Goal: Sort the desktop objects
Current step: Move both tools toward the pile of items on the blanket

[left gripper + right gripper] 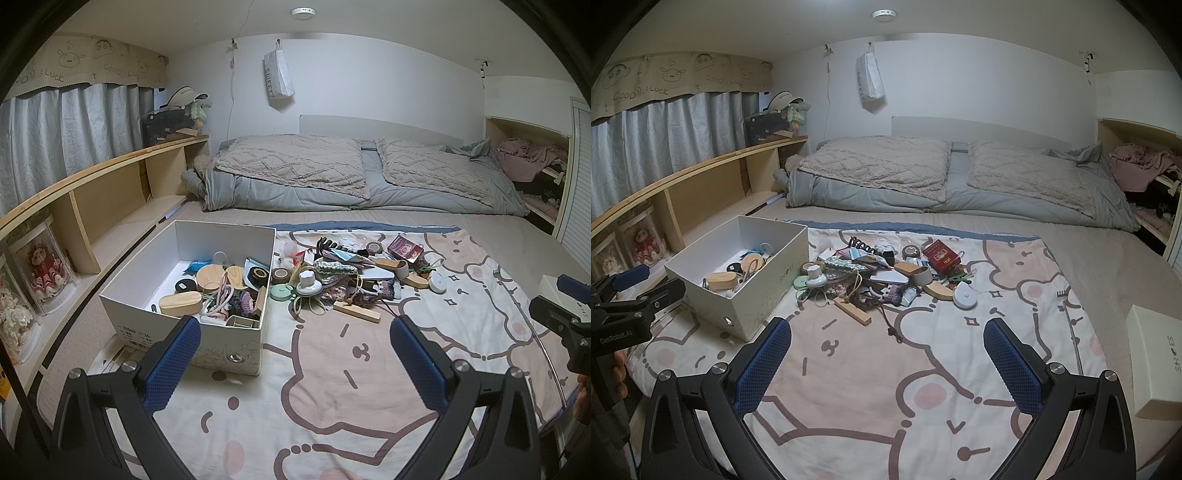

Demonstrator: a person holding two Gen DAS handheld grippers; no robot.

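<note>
Left wrist view: the left gripper [295, 334] hovered over a cartoon-print blanket [332, 387], its blue-padded jaws spread wide with nothing between them. A white shoebox [221, 341], already partly filled with small items, sat at about 11 o'clock from the gripper, its near corner just beside the left finger. The pile of loose objects [351, 273] lay at about 12 to 1 o'clock, further up the blanket and well apart from the jaws. A wooden block [357, 312] formed the pile's nearest edge, its long axis running from 10 to 4 o'clock across the view. The right gripper's tip showed at 3 o'clock, at the frame's edge.

Right wrist view: the right gripper [886, 336] was likewise wide open and empty above the blanket. The pile sat at 12 o'clock, with the same wooden block [855, 312] nearest, at about 11 o'clock, angled from 10 to 4 o'clock. The shoebox [753, 299] lay at 10 o'clock. A box lid [1156, 363] rested at 3 o'clock.

Judging by both views, neither gripper was clearly nearer the pile; the left one was nearer the shoebox.
</note>
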